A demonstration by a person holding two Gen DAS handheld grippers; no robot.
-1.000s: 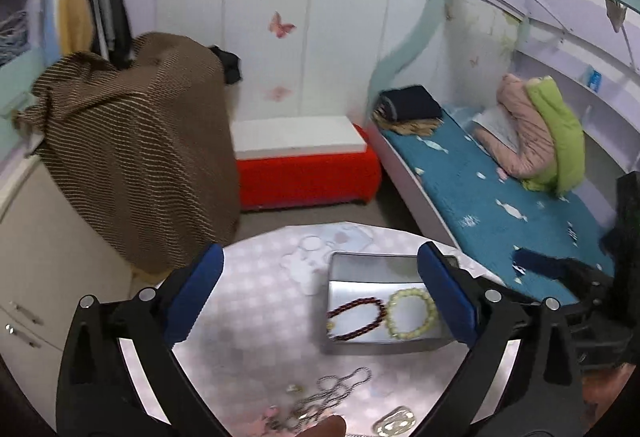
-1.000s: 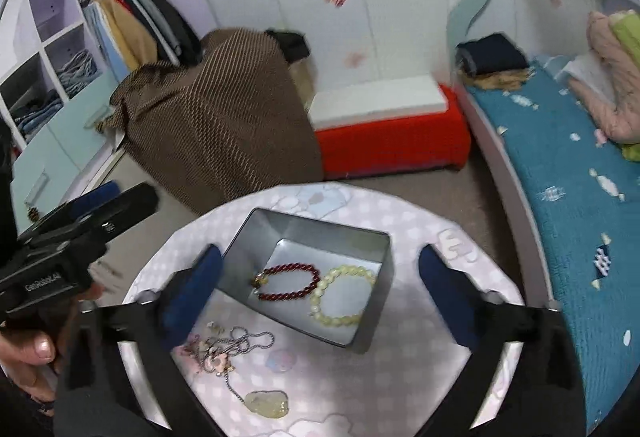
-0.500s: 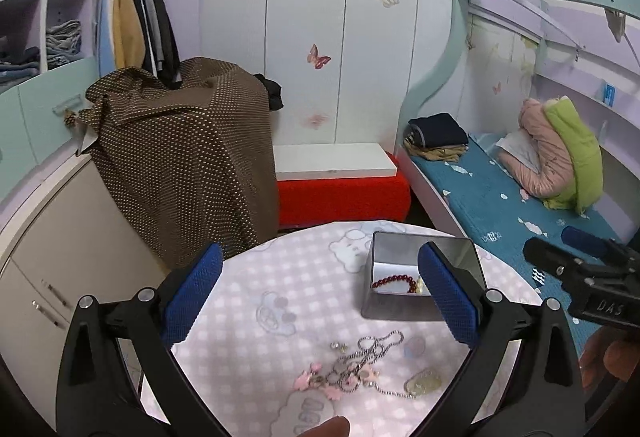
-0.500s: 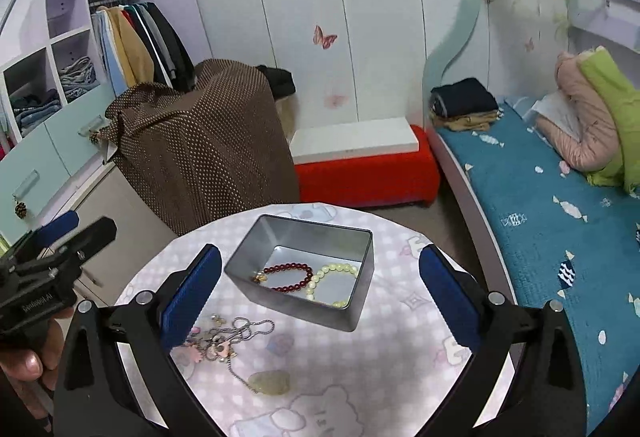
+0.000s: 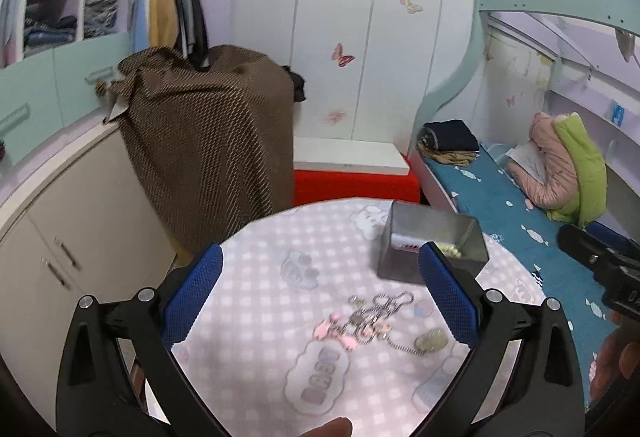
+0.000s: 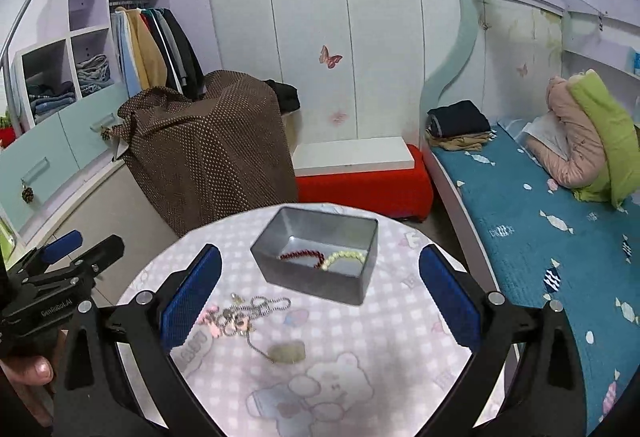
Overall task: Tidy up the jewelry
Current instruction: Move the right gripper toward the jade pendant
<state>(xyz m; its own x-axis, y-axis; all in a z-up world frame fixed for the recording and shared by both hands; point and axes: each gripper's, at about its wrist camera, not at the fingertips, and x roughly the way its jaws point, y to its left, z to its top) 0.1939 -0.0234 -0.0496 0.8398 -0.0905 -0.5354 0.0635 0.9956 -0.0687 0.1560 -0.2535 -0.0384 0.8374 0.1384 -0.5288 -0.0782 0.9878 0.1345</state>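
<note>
Both tongs, left (image 5: 320,297) and right (image 6: 320,297), gape wide and empty above the desk (image 6: 400,337); two bracelets (image 6: 324,259) already lie in the tin (image 6: 316,277), the tangled necklace (image 6: 248,317) awaiting pickup beside it.

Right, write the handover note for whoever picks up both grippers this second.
Left gripper: open, empty, hovering above the table.
Right gripper: open, empty, also above the table.
Metal tin sits on the round table; inside it lie the red bead bracelet and the pale bead bracelet.
Loose on the cloth, in front of the tin: a tangled chain necklace with pink charms and its pale pendant.
Done: both bracelets are in the tin.
Left: pick up the necklace with its pendant and put it in the tin.
</note>
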